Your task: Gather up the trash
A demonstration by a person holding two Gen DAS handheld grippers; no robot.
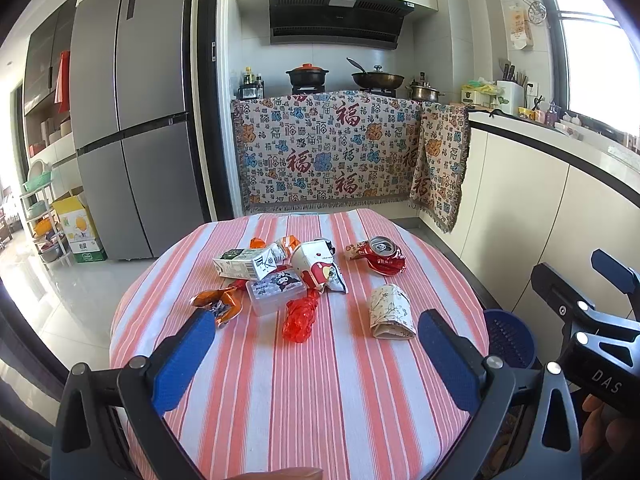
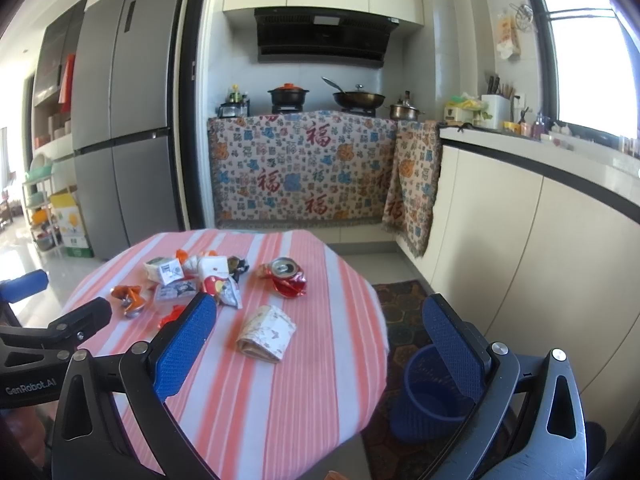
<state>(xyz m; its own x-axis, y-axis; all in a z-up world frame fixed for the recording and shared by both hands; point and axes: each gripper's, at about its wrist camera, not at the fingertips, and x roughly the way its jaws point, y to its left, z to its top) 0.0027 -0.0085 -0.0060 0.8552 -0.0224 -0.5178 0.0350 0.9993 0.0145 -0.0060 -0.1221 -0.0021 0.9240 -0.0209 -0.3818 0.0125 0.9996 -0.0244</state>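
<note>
Trash lies in a loose cluster on the far half of the striped counter (image 1: 304,400): a milk carton (image 1: 244,264), a clear plastic box (image 1: 275,295), an orange wrapper (image 1: 218,302), a red wrapper (image 1: 299,318), a white snack bag (image 1: 318,266), a crushed red can (image 1: 382,256) and, nearest, a folded patterned paper packet (image 1: 392,312) set apart from the rest. A blue waste bin (image 2: 434,392) stands on the floor just beside the counter's right edge.

By the look of it, collecting has not begun: nothing is held and the bin's inside, only partly visible, seems to hold nothing.

The left gripper (image 1: 316,356) hovers above the near part of the counter, aimed at the pile, its blue fingers (image 1: 184,360) spread wide with nothing between them. The right gripper (image 2: 320,352) is level with it on the right, near the counter's rim, its fingers (image 2: 184,344) likewise wide apart and empty; the bin shows partly behind its right finger. Both are well short of any item.

A sensible next move is to advance one gripper toward a single piece. The paper packet sits closest to the right gripper and near the bin, so it would suit: lower the fingers on either side of its folded edges, close, lift, and swing right over the bin. The red wrapper lies straight ahead of the left gripper.
</note>
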